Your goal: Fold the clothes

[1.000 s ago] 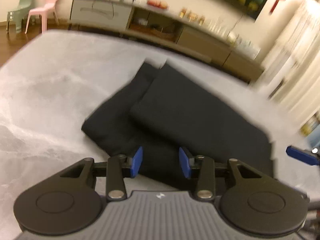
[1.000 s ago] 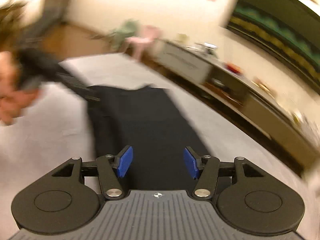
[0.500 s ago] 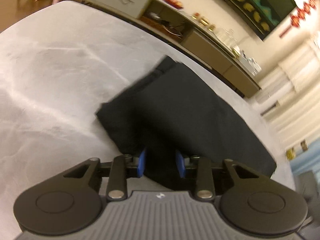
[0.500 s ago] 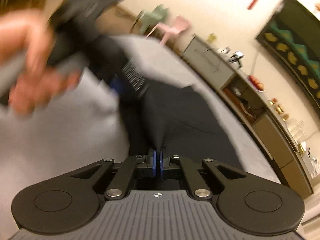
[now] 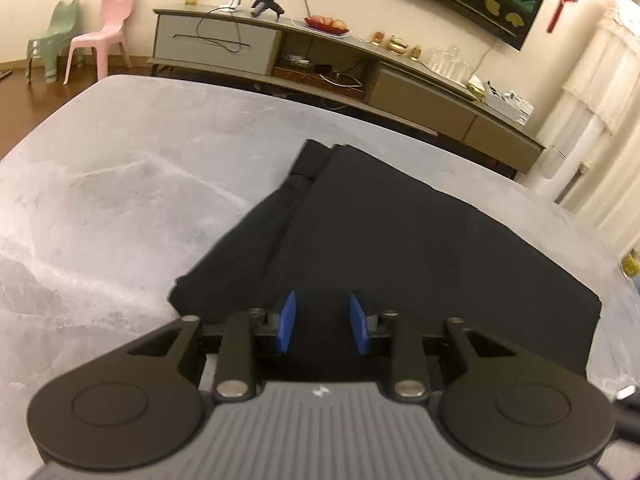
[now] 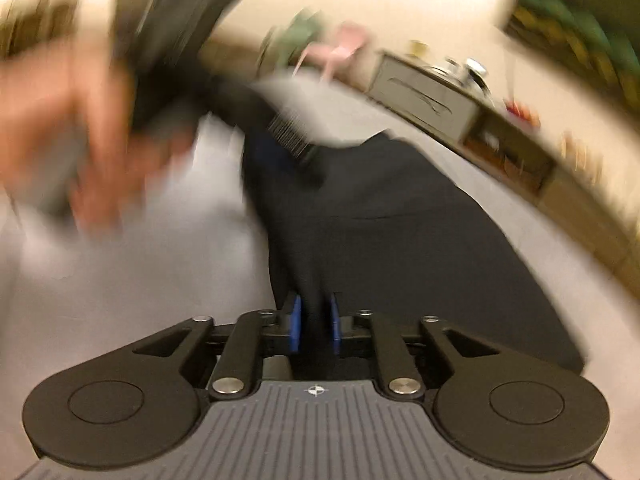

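Black folded trousers [image 5: 400,240] lie on my grey marble surface [image 5: 120,184], stretching toward one o'clock. My left tongs [image 5: 322,328] gape over the near edge; my right tongs [image 6: 316,322], narrowed, straddle a fabric ridge.

Left wrist view sits low and close over the near edge of the black garment [image 5: 400,248], facing the far TV cabinet [image 5: 320,64]. Right wrist view, blurred, looks along the same garment and cabinet [image 6: 460,108] from its right end.

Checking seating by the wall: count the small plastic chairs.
2. The green chair stands at far left against the wall; the pink chair is right beside it. Others may be outside the frame.
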Available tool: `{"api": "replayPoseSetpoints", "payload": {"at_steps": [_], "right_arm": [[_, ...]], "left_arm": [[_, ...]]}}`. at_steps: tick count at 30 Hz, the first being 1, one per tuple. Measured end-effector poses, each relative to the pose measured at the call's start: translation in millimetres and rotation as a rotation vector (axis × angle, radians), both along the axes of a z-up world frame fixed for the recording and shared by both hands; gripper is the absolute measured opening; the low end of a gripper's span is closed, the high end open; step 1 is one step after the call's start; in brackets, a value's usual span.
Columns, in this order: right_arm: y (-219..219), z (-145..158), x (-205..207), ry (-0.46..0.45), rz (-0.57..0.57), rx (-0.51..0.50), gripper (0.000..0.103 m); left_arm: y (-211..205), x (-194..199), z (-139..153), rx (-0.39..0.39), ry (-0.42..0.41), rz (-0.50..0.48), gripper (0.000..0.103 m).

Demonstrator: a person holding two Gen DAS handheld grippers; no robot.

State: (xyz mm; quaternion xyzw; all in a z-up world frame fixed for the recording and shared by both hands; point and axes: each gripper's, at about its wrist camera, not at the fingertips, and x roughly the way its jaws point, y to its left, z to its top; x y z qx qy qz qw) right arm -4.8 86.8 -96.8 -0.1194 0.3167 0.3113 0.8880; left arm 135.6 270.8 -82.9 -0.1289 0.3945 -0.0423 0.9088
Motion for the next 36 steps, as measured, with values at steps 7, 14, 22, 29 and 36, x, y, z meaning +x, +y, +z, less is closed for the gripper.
{"api": "replayPoseSetpoints", "payload": {"at_steps": [7, 14, 22, 29, 36], "right_arm": [[-51.0, -25.4, 29.4, 0.029, -0.159, -0.036, 0.016], [-140.2, -20.8, 44.9, 0.01, -0.317, -0.231, 0.016], [-110.6, 45.1, 4.0, -0.056, -0.251, -0.043, 0.017], [-97.0, 10.5, -18.5, 0.0, -0.164, -0.052, 0.017], [-160.1, 21.3, 2.5, 0.01, -0.233, -0.048, 0.026]], "left_arm": [[7.2, -16.5, 2.5, 0.0, 0.029, 0.022, 0.025], [-38.8, -44.1, 10.2, 0.088, 0.061, -0.033, 0.025], [-54.2, -53.5, 35.9, 0.089, -0.1, -0.101, 0.029], [-54.9, -47.1, 1.4, 0.034, 0.025, -0.13, 0.029], [-84.9, -41.2, -4.1, 0.061, -0.003, -0.121, 0.031]]}}
